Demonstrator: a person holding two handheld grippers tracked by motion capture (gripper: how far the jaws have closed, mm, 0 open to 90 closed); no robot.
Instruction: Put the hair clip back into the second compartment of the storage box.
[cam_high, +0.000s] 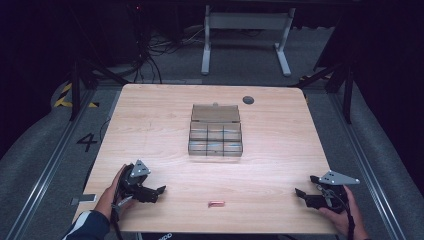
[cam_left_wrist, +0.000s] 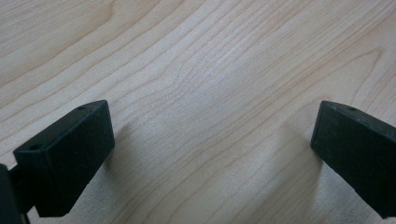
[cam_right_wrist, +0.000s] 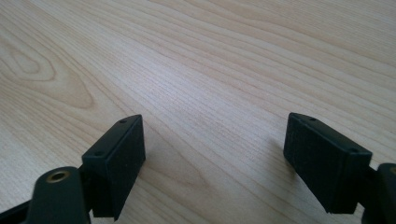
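Looking down from the high view, the left gripper (cam_high: 150, 192) and the right gripper (cam_high: 306, 194) sit low at the near corners of the bench (cam_high: 150, 125), each held in a hand and pointing inward, likely a resting pose since neither holds anything. Between them, near the front edge, lies a small pink piece (cam_high: 216, 203), well apart from both. A clear compartment box (cam_high: 215, 131) with its lid tipped open stands at mid-bench, probably where such a piece would go. Nothing lies between the pink piece and the box. A dark round grommet (cam_high: 248, 100) sits near the far edge.

From the left gripper view, the fingers (cam_left_wrist: 70, 154) are spread wide over bare wood.

From the right gripper view, the fingers (cam_right_wrist: 119, 158) are likewise spread, empty.
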